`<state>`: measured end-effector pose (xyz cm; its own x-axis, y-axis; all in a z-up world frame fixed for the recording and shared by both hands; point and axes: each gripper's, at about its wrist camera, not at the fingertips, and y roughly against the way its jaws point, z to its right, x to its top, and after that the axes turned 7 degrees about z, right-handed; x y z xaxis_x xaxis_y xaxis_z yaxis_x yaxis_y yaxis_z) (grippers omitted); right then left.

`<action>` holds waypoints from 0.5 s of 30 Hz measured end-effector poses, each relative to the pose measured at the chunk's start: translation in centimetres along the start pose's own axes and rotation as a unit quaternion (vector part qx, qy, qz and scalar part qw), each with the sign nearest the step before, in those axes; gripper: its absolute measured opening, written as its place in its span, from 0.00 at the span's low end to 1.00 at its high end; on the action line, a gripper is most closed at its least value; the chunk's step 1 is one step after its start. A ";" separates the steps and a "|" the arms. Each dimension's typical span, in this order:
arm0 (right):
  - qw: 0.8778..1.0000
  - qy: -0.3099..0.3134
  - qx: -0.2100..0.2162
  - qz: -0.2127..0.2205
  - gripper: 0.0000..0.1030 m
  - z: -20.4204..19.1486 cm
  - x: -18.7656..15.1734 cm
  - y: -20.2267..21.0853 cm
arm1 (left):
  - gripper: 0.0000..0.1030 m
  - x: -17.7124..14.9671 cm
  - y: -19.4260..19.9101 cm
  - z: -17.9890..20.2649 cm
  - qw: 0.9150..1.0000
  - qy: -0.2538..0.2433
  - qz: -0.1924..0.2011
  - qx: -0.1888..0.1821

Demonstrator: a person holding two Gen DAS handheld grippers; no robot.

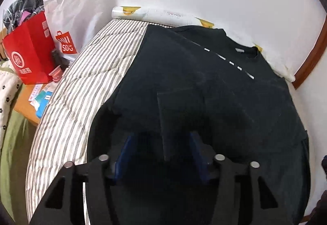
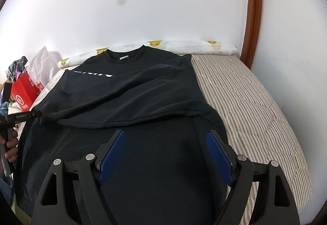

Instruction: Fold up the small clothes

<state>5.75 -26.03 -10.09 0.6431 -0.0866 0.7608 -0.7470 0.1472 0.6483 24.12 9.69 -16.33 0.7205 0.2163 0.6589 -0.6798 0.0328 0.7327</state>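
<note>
A black sweatshirt (image 2: 143,86) with white chest lettering lies flat on the striped quilt (image 2: 255,102), collar toward the wall. One sleeve is folded across its body, the cuff ending at the left. My right gripper (image 2: 166,143) hovers open over the shirt's lower half, with nothing between its blue pads (image 2: 112,153). In the left wrist view my left gripper (image 1: 161,143) stands open over the sweatshirt (image 1: 204,81). A dark upright flap of fabric sits between its jaws, and neither pad presses on it. In the right wrist view a hand (image 2: 10,143) holds the left gripper's body by the cuff.
A red paper bag (image 1: 30,55) and a white shopping bag (image 1: 71,20) stand on a wooden side table (image 1: 24,106) left of the bed. A white roll with yellow marks (image 1: 153,14) lies along the wall. A wooden door frame (image 2: 253,10) rises at the right.
</note>
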 end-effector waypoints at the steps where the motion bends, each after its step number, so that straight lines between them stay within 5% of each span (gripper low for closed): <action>1: 1.000 0.002 -0.001 -0.001 0.78 -0.2 0.0 -0.2 | 0.53 0.3 -0.2 -0.1 1.000 -0.002 -0.002 -0.003; 9: 1.000 0.001 -0.009 -0.013 0.78 -1.2 0.1 -2.1 | 0.48 1.4 -4.0 1.9 0.998 -0.060 -0.021 0.001; 13: 1.000 0.008 -0.014 -0.020 0.78 -1.5 0.5 -3.4 | 0.07 1.7 -3.7 3.8 0.995 -0.101 0.001 0.019; 15: 1.000 0.013 -0.019 -0.021 0.78 -1.6 0.9 -4.1 | 0.07 2.3 -3.1 3.8 0.996 -0.092 0.015 0.005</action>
<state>9.67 -25.11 -12.07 0.6778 -0.0671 0.7321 -0.7131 0.1822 0.6769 28.38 6.38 -16.40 0.7128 0.0336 0.7006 -0.7013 0.0196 0.7126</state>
